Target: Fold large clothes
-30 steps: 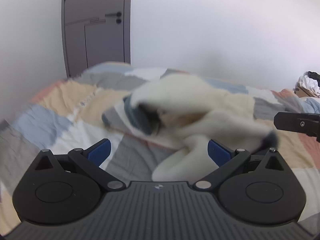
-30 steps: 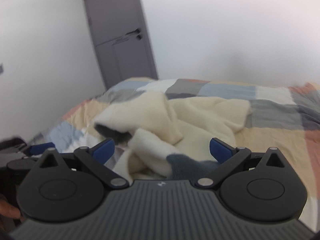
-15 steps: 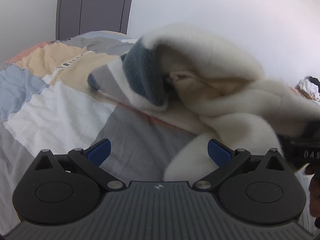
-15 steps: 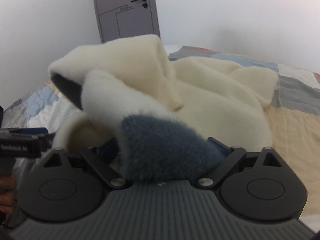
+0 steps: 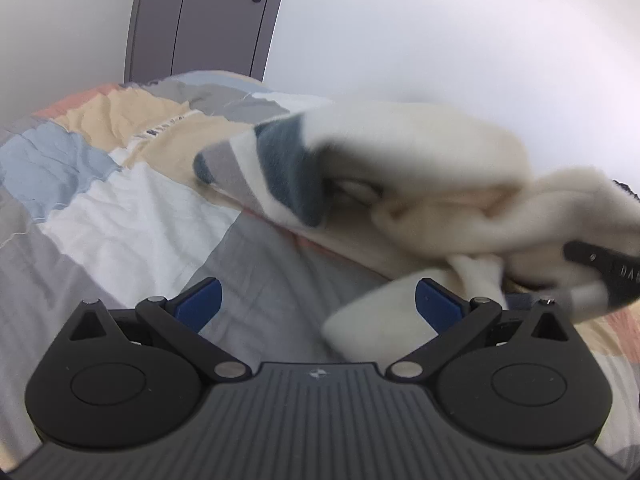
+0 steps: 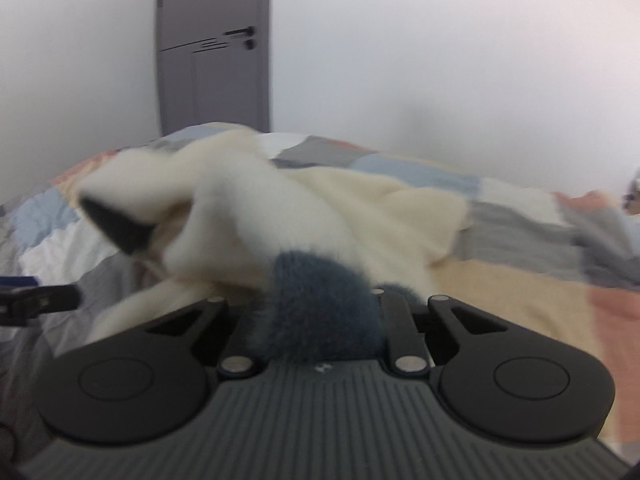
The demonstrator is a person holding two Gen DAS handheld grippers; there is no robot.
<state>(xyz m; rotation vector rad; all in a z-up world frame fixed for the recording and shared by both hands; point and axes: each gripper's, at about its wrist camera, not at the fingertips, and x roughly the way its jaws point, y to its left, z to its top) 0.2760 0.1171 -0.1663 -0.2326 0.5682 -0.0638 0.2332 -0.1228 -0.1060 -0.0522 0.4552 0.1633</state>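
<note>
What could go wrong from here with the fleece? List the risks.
1. The right tongs are shut only on the grey cuff of the cream fleece garment; fluffy pile may slip out if pulled.
2. The left tongs are open, with a cream end only partly between the pads, so closing may miss it.
3. The garment is bunched on the patchwork quilt; lifting may drag tangled layers.

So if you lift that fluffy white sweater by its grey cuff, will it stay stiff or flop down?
Probably flop: the fleece sweater already sags in soft folds on the bed. It likely won't slip, since the right gripper pinches its fuzzy grey cuff. Looks bulky, so it may drag.
</note>
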